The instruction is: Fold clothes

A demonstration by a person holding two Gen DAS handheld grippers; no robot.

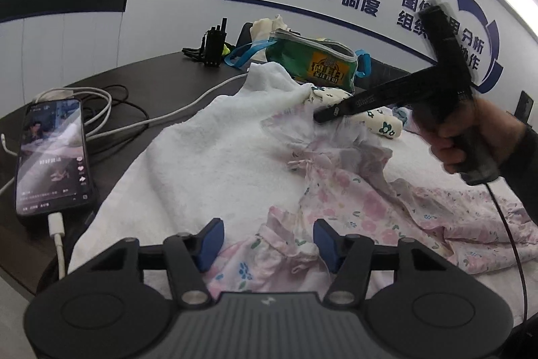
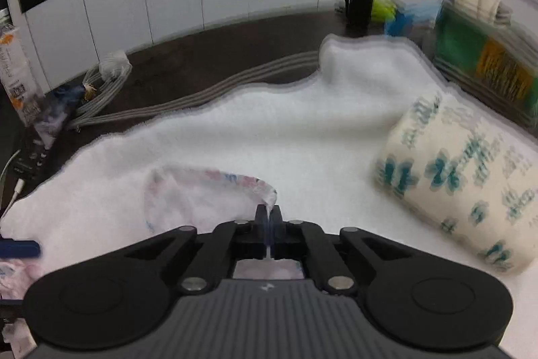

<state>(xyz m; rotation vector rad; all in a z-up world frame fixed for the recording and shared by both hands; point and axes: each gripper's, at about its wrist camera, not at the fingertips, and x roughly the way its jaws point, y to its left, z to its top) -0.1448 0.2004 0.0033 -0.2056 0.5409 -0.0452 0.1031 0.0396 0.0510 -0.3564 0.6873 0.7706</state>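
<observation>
The pink floral cotton garment (image 1: 353,190) lies crumpled on a white fluffy towel (image 1: 208,157) that covers much of the dark table (image 1: 161,66). It is thin and pale, printed with pink blossoms and small blue flowers, with a ruffled collar and a little pink bow at the neckline; its folds run from the centre toward 4 o'clock in the left wrist view. The left gripper (image 1: 268,241) hangs over the garment's near hem at 6 o'clock, its blue-padded jaws spread apart with nothing between them. The right gripper (image 2: 268,217) is clenched on a thin edge of the garment, the cloth pinched between its jaws and lifted off the towel; in the left view it comes in from 3 o'clock, gripped by a hand (image 1: 470,137). A rolled cream cloth with teal flower print (image 2: 464,184) sits at 3 o'clock on the towel. A black smartphone with a lit screen (image 1: 52,157) lies at 9 o'clock, plugged into a white cable (image 1: 57,238)
</observation>
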